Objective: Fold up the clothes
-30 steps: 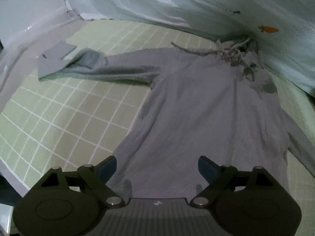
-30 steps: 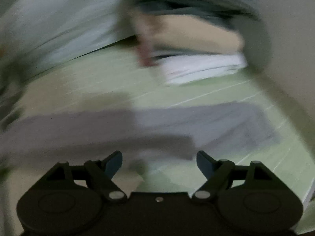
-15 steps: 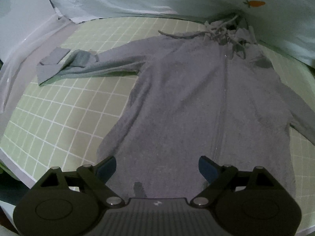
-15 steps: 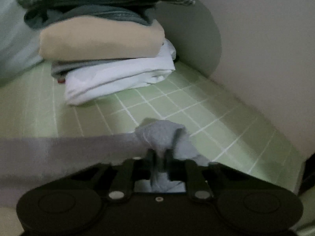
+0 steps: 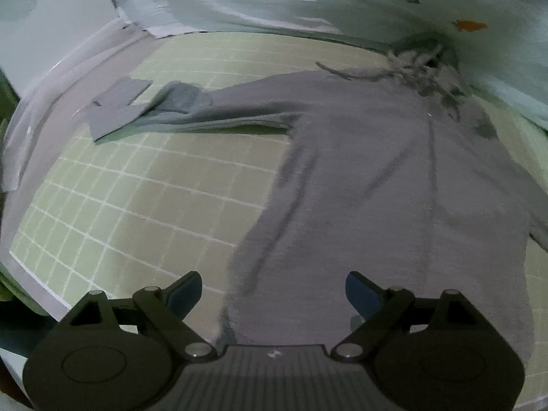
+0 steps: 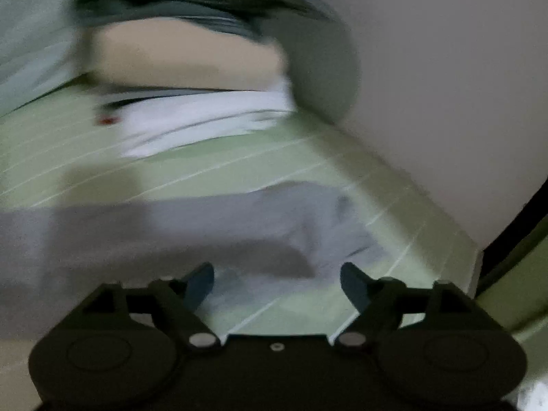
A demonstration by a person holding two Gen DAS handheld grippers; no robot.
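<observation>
Half a second back the right tongs (image 6: 277, 282) were clenched on the grey zip hoodie's (image 5: 394, 185) sleeve cuff (image 6: 308, 219); now they're released, cuff dropped near the green gridded surface's (image 5: 137, 205) right edge. Left tongs (image 5: 274, 291) hang released over the hem. Looks like spreading's finished, so next is probably folding a sleeve inward.

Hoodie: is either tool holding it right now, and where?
Nothing is held. The left tool is open over the hoodie hem; the right tool is open above its sleeve.

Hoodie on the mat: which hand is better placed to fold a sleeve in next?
Probably the right: its open tongs hover just above a sleeve. The left tongs sit at the hoodie hem, far from the other sleeve.
</observation>
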